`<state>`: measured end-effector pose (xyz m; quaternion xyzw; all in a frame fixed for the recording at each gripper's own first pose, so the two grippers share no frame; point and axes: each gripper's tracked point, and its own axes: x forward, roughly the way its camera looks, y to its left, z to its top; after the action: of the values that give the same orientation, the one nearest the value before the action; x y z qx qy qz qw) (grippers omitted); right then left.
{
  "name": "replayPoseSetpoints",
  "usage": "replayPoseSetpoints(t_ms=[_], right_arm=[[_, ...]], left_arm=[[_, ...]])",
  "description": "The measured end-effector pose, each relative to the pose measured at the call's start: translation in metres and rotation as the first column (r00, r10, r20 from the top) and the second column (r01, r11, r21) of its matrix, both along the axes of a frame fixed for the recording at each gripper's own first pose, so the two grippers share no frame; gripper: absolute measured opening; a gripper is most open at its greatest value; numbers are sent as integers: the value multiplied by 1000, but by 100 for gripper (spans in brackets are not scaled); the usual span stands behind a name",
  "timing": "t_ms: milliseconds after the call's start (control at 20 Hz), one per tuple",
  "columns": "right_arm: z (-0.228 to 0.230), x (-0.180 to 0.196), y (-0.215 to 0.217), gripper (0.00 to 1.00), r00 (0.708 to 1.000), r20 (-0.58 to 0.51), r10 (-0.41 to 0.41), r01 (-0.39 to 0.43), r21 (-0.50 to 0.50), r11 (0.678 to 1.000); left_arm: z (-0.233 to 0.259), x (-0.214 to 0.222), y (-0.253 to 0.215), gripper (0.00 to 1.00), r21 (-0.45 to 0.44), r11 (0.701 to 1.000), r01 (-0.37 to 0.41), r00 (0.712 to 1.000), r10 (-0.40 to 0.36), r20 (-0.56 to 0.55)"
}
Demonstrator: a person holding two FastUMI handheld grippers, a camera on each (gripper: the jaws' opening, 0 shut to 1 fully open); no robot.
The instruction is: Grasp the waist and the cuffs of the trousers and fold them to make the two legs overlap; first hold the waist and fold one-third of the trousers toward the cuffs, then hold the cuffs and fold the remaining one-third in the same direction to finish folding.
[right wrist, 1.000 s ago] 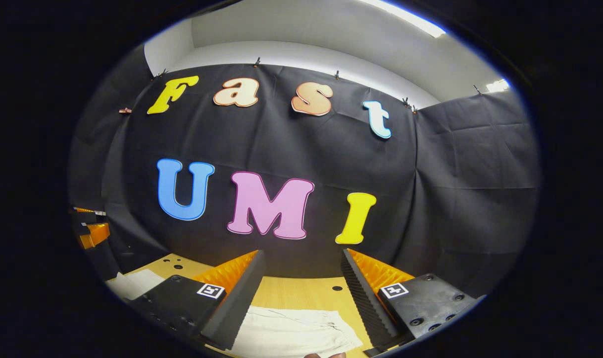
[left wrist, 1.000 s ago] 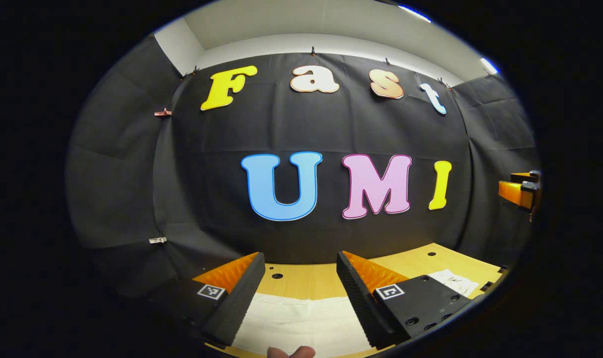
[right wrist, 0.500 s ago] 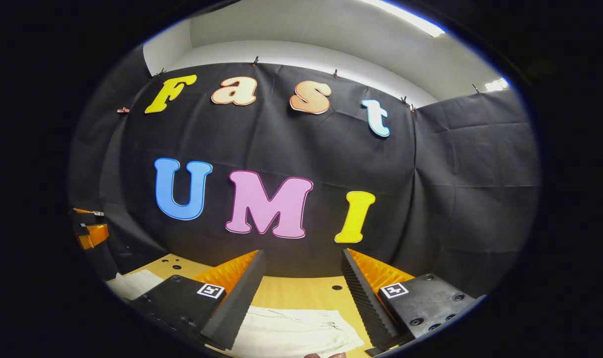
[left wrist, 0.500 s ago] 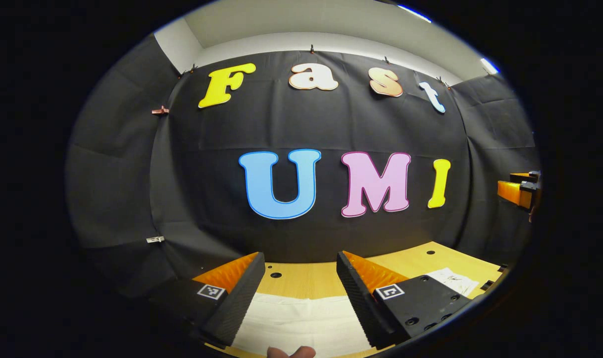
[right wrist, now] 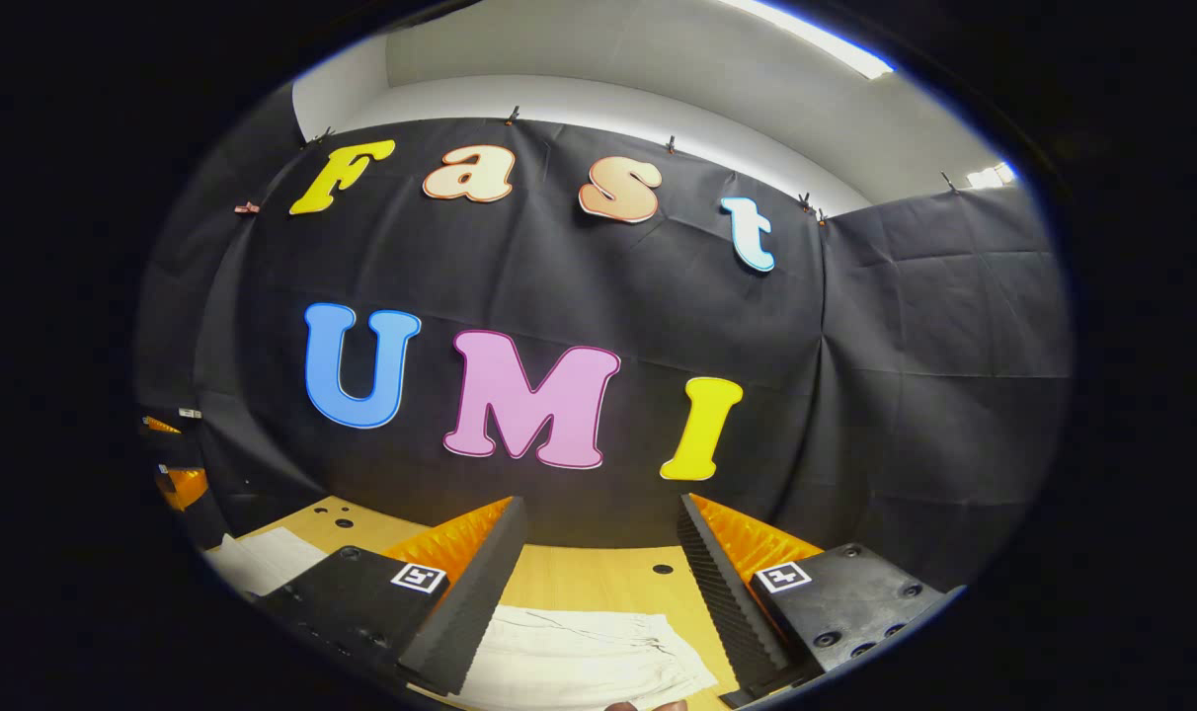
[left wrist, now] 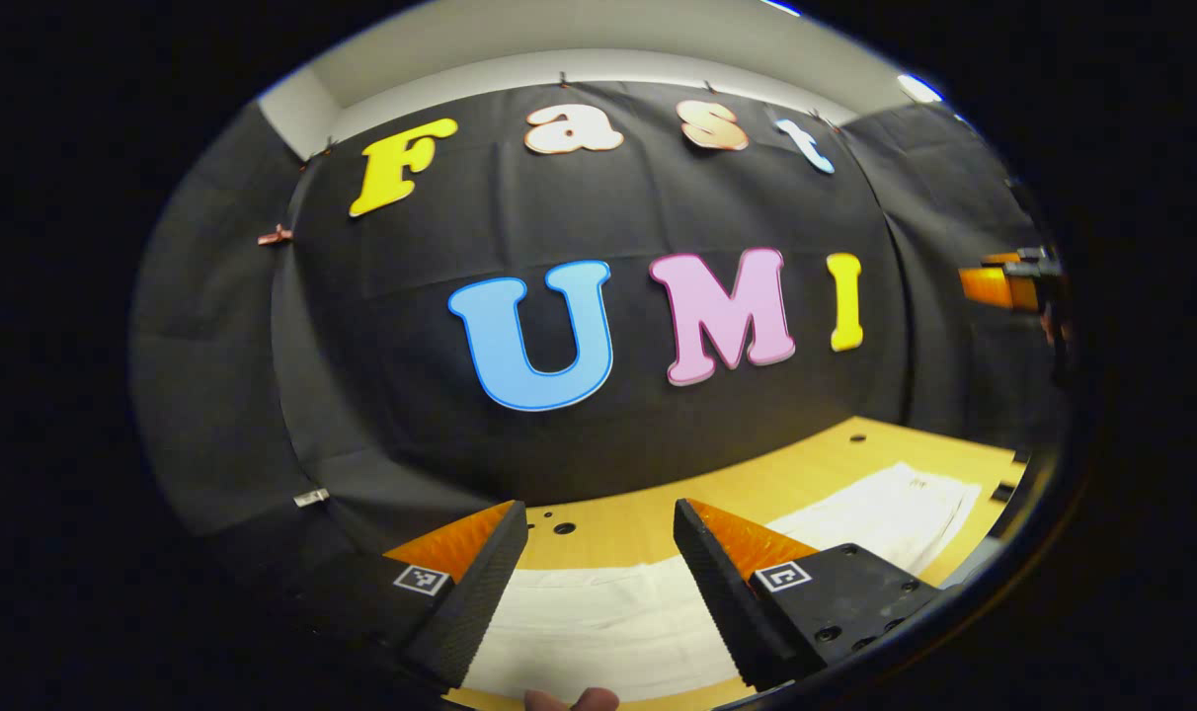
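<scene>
Both grippers, left [left wrist: 589, 583] and right [right wrist: 594, 583], are hovering with fingers spread over the trousers [left wrist: 608, 622] lying flat on the tabletop [right wrist: 598, 583]; each should be pinching an edge squarely before lifting.

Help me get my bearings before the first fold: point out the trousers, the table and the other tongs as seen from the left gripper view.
trousers [left wrist: 598, 622]: left gripper view, on the pale cloth between the fingers.
table [left wrist: 757, 489]: left gripper view, on bare wood behind the cloth.
right tongs [left wrist: 994, 286]: left gripper view, on a finger at the right edge.
</scene>
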<state>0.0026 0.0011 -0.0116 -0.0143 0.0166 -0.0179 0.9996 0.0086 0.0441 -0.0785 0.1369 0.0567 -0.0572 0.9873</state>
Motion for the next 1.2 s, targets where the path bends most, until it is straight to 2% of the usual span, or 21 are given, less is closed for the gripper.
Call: replayPoseSetpoints(t_ms=[100,250,350,500,600,850,1000,1100,1200], right_arm=[[-3,-4,-5,97,1000,-9,-18,18,-2,1000],[-10,-9,-12,97,999,-28,-43,43,-12,999],[-12,-14,-14,97,998,-37,-53,52,-29,998],[-16,-21,-24,97,995,-50,-82,78,-83,994],[-18,-26,-31,97,992,-66,-107,102,-80,992],[-27,-41,-41,97,981,-100,-166,161,-60,985],[-33,-50,-47,97,974,-119,-194,184,-88,979],[-36,-57,-50,97,968,-133,-212,200,-97,975],[-37,-60,-55,98,963,-140,-230,216,-106,971]], left_arm=[[-37,-2,18,96,151,987,50,997,-40,-68],[-110,-15,34,96,301,933,197,964,-128,-234],[-156,-30,43,96,325,899,293,921,-174,-349],[-207,-48,61,96,337,861,382,851,-186,-491],[-247,-49,77,95,384,815,434,807,-162,-568],[-308,-55,102,95,470,688,553,730,-128,-672],[-331,-50,114,96,495,633,594,699,-103,-707],[-332,-42,119,95,542,584,604,716,-99,-691],[-333,-29,122,94,576,549,605,728,-89,-680]])
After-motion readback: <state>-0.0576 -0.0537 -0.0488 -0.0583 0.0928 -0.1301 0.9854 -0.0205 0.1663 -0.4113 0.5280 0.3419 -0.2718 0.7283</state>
